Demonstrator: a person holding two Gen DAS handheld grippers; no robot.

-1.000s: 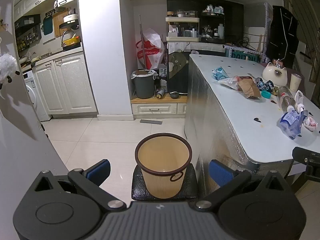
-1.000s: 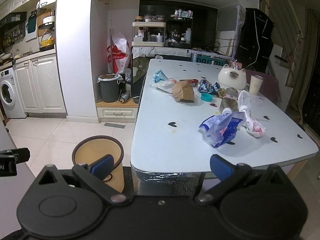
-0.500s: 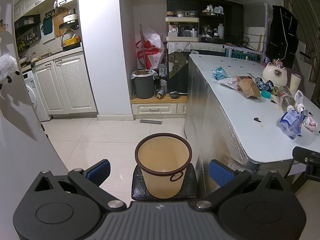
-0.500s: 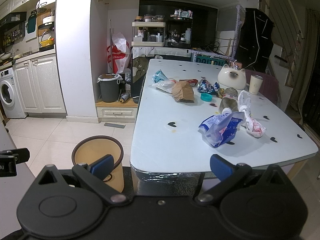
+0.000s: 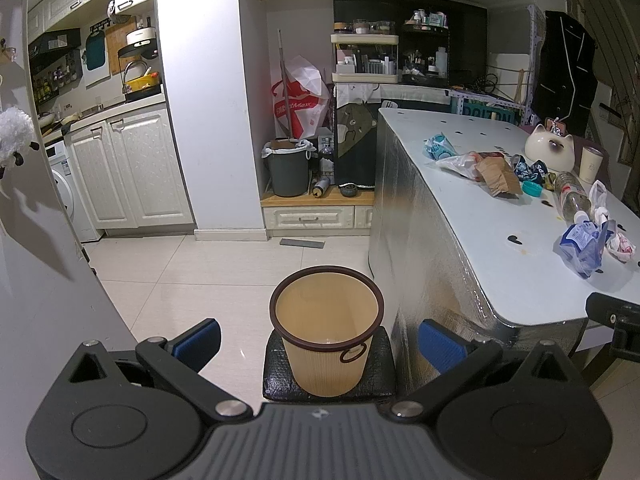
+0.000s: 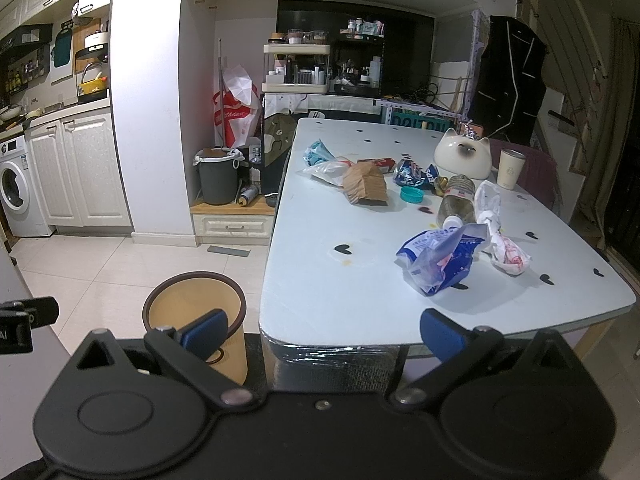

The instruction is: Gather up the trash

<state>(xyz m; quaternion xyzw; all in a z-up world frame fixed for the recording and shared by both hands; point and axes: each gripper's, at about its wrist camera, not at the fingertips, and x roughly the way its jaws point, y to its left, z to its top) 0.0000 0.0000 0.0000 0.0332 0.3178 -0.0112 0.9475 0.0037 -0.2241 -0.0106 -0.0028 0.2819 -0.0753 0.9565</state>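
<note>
Hiding behind the right gripper (image 6: 322,332), the bin's (image 6: 192,304) lower half and the table's (image 6: 332,288) near edge are cut off; labels on the wrappers are too small to read.

Grippers: two, left gripper (image 5: 318,340) and right. Jaws on both spread wide, nothing held.

Bin: one, tan with dark brown rim, ribbed wall, ring handle, nothing seen inside. Stands upright on a black stool (image 5: 376,376) on the floor, just beside the table's foil-wrapped end.

Trash on table, about ten pieces:
- blue-white pouch (image 6: 438,258), crumpled, nearest the right gripper
- white bag (image 6: 498,236), knotted, red stain, just beside the pouch
- bottle (image 6: 456,200), clear plastic, lying down, cap toward the camera
- teal lid (image 6: 411,195)
- brown paper bag (image 6: 365,184), flattened
- clear bag (image 6: 326,168), touching the paper bag
- two blue wrappers, one teal pack, one red pack, all at the far side

Other table items: cat figure (image 6: 462,154), white; cup (image 6: 510,168), lidded.
</note>
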